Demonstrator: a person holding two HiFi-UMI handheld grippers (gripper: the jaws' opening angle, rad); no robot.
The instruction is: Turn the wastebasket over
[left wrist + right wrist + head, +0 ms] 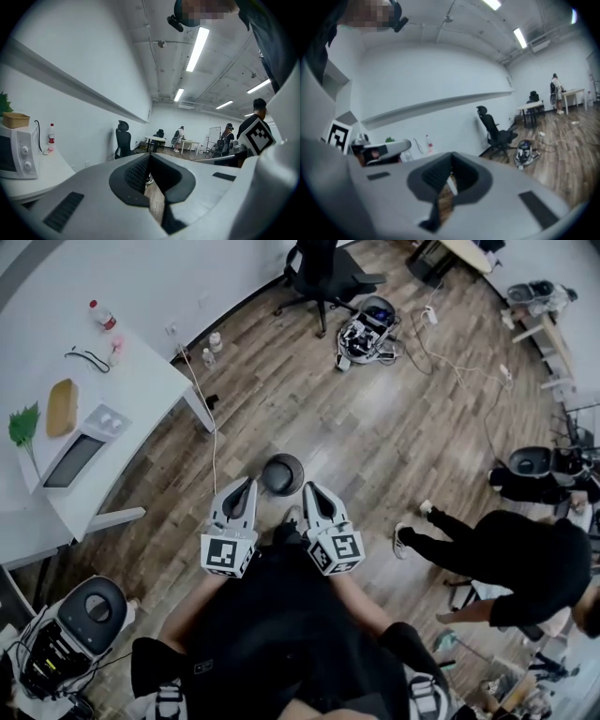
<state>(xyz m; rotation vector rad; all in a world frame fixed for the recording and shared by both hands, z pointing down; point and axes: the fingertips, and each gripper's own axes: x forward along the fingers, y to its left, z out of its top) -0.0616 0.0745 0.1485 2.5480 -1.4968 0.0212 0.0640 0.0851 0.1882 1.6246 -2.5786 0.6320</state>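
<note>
In the head view a dark round wastebasket (282, 473) stands on the wooden floor, straight ahead of me. My left gripper (247, 487) and right gripper (308, 489) are held side by side, with their tips just on either side of the basket's near edge in the picture. Both are shut with nothing between the jaws. The left gripper view shows that gripper (151, 160) pointing level across the room with its jaws closed; the basket does not show there. My right gripper (449, 176) also looks level in its own view, closed and holding nothing.
A white table (141, 395) at the left carries a microwave (80, 451), a bottle (101, 315) and a basket. An office chair (323, 273) and a backpack (367, 329) are farther off. A person in black (525, 554) crouches at the right. A cable (459, 371) trails across the floor.
</note>
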